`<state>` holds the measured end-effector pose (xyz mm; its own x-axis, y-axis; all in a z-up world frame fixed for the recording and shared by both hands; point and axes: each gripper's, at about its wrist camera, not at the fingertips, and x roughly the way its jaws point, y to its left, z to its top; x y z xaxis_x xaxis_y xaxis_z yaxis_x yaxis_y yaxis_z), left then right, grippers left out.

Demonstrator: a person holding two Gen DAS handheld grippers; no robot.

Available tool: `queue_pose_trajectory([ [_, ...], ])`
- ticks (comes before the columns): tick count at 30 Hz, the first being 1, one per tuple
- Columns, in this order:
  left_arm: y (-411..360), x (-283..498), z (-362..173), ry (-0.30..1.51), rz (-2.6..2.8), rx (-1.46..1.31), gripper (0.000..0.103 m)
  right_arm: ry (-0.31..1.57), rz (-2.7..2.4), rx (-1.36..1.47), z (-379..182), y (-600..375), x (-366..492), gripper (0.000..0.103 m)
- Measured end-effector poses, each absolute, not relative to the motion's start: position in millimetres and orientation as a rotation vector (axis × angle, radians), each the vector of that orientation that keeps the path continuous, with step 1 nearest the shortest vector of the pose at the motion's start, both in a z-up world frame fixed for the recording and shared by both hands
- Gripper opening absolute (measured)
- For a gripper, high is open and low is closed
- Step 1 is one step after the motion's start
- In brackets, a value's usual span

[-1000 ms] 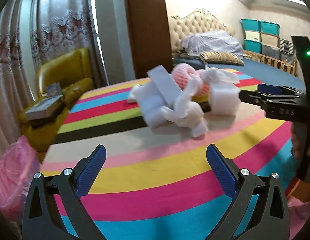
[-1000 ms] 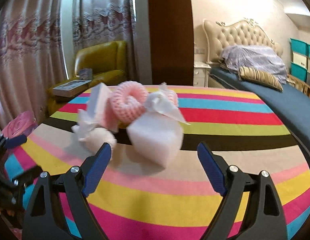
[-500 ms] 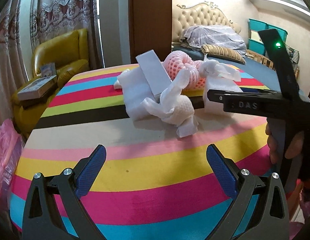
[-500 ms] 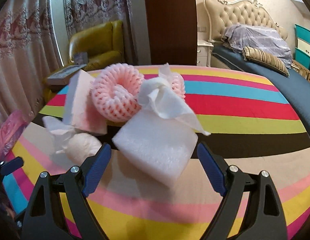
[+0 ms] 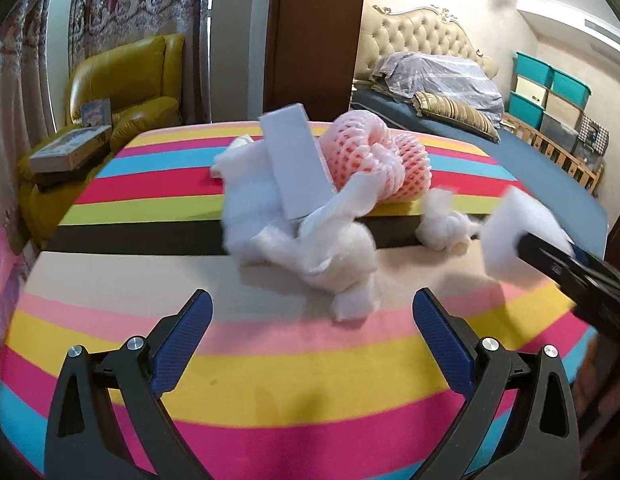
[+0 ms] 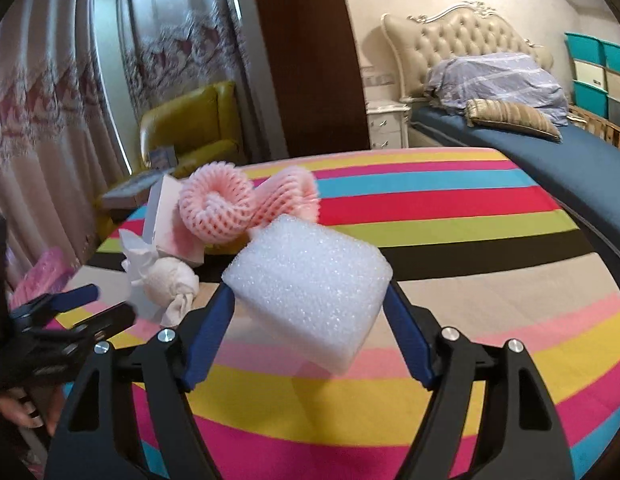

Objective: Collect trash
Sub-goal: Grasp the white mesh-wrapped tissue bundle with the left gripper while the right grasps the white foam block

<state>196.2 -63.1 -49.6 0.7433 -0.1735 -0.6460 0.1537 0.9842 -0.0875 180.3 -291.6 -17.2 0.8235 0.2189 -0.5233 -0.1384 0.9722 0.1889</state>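
A pile of trash lies on the striped tablecloth (image 5: 269,380): a pink foam net (image 5: 374,160), a flat white card piece (image 5: 295,168), crumpled white tissue (image 5: 334,256) and a small tissue wad (image 5: 442,228). My right gripper (image 6: 307,292) has its jaws closing, and both blue pads press on a white foam block (image 6: 310,280) held clear of the table. From the left wrist view that block (image 5: 506,236) hangs at the right, with a dark finger (image 5: 558,264) against it. My left gripper (image 5: 312,304) stands open just short of the tissue, with nothing between its fingers.
A yellow armchair (image 5: 121,80) with a book (image 5: 69,148) on it stands beyond the table's left side. A pink bag (image 5: 1,280) shows at the left edge. A bed (image 5: 530,160) and teal storage boxes (image 5: 550,84) are at the right.
The right gripper closed in on the white foam block and lifted it away from the pile; the tissue that lay on it now sits on the table. The left gripper came closer to the pile.
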Motion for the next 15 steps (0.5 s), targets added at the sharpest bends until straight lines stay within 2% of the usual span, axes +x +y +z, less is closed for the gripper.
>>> queue_pose_trajectory([
  [8,-90,229,-52,0.721,-0.091,0.012,0.095,0.542,0.172,0.108,-18,-300,154,0.074],
  [11,-90,242,-59,0.765,-0.081,0.016,0.091,0.541,0.173,0.113,-20,-302,152,0.074],
  [13,-91,246,-65,0.783,-0.081,0.03,0.08,0.542,0.173,0.111,-21,-301,151,0.074],
  [15,-89,248,-69,0.828,-0.135,0.013,0.055,0.536,0.173,0.103,-20,-299,150,0.074],
])
